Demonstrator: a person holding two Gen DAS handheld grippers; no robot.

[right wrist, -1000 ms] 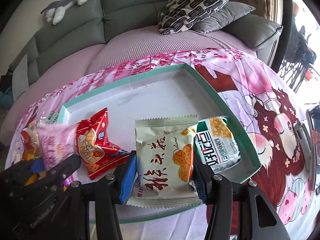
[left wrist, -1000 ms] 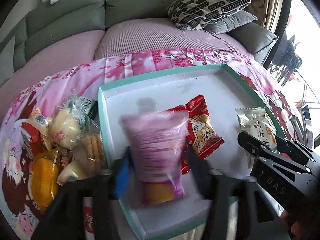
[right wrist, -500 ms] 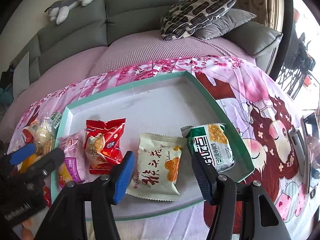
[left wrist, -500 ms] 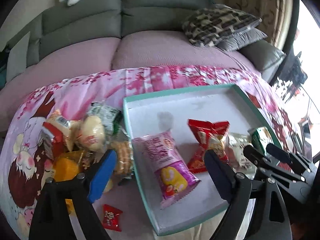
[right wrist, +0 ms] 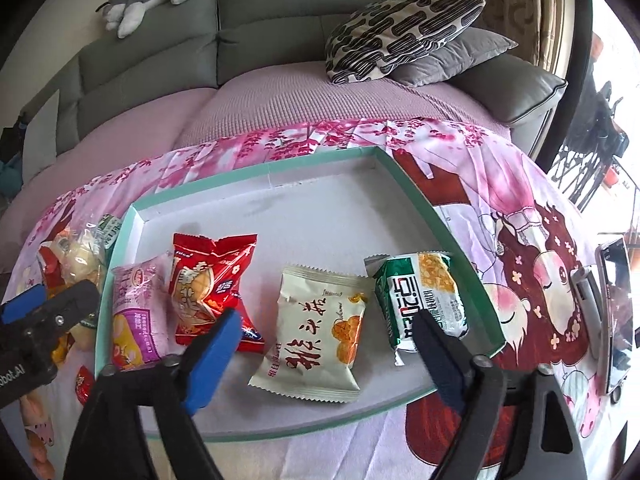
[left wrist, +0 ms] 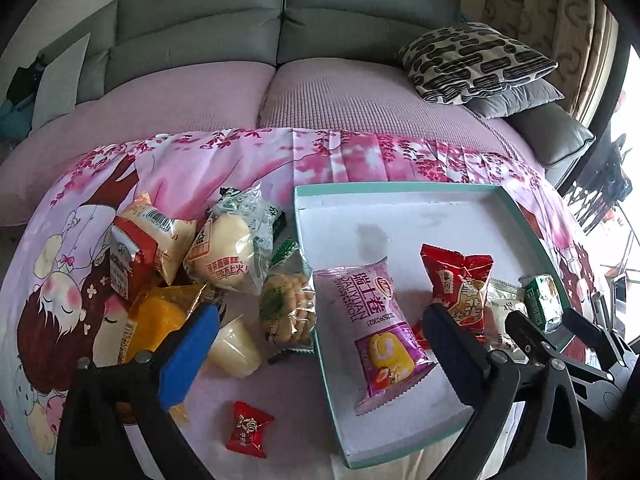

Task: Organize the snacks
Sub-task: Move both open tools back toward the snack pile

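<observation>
Both grippers stand wide apart, jaws just opened, nothing between the pads. We take the teal tray (right wrist: 408, 184) as landmark.

In the tray, along its near side, left to right in the right wrist view: pink Swiss-roll packet (right wrist: 136, 312), red packet (right wrist: 208, 280), cream packet (right wrist: 316, 332), green packet (right wrist: 424, 296). The far half of the tray is bare. The left gripper (left wrist: 316, 340) hangs over the tray's left wall, one finger outside it, the other above the tray floor past the pink packet. The right gripper (right wrist: 328, 344) straddles the cream packet at the tray's near edge without touching it.

Left of the tray lies the unsorted pile (left wrist: 192, 264) on the pink cloth (left wrist: 240, 160): buns, a biscuit bag, a jelly cup, an orange pack. A small red candy (left wrist: 248, 428) sits alone, nearer us.

Next step, as we judge it: take the next snack from the pile. Approach one packet from above, pinch its body rather than its crimped seal, avoid dragging neighbours.

Both grippers point steeply downward.
</observation>
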